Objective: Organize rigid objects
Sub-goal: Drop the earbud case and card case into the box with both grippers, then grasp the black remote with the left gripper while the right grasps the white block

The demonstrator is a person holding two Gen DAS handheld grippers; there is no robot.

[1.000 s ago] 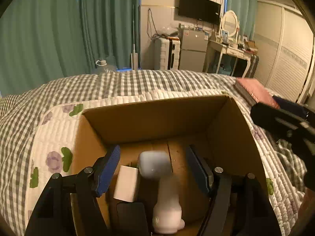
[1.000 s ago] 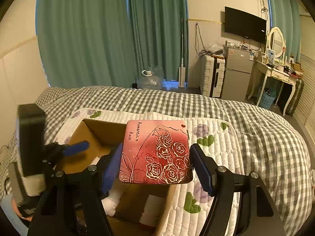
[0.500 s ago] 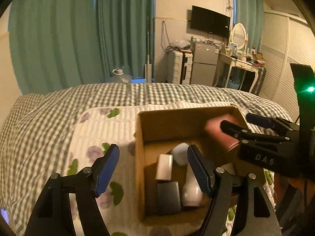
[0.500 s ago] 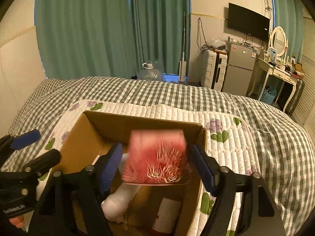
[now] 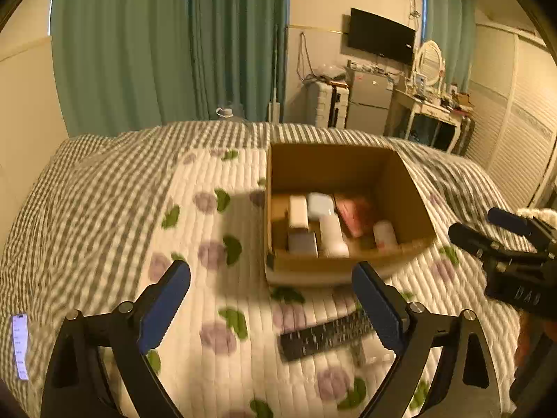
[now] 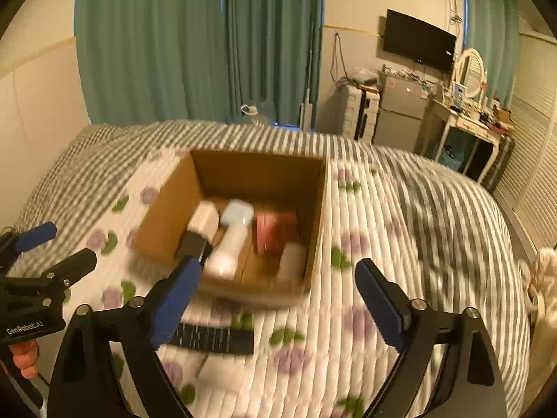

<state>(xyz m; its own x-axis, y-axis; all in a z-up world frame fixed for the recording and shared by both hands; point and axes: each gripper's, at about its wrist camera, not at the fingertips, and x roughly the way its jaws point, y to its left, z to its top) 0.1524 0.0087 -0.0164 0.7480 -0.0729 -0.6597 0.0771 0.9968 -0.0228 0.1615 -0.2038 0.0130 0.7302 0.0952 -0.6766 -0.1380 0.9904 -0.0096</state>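
Note:
An open cardboard box (image 5: 403, 188) (image 6: 167, 216) stands on the quilted bed. Inside lie a red rose-patterned book (image 5: 355, 214) (image 6: 275, 230), a white bottle (image 5: 332, 233) (image 6: 228, 247), a pale blue case (image 5: 319, 203), a white block (image 5: 298, 210) and a dark block (image 5: 302, 242). A black remote (image 5: 323, 338) (image 6: 212, 339) lies on the quilt in front of the box. My left gripper (image 5: 271, 304) is open and empty, near the remote. My right gripper (image 6: 275, 299) is open and empty, pulled back from the box.
The bed has a white flowered quilt (image 5: 216, 278) over a grey checked cover (image 5: 87, 188). A white flat object (image 6: 222, 372) lies by the remote. Green curtains, a TV, a small fridge and a dresser stand beyond the bed.
My right gripper let go of the red book, which now lies in the box, and drew back. My left gripper also pulled back and away from the box.

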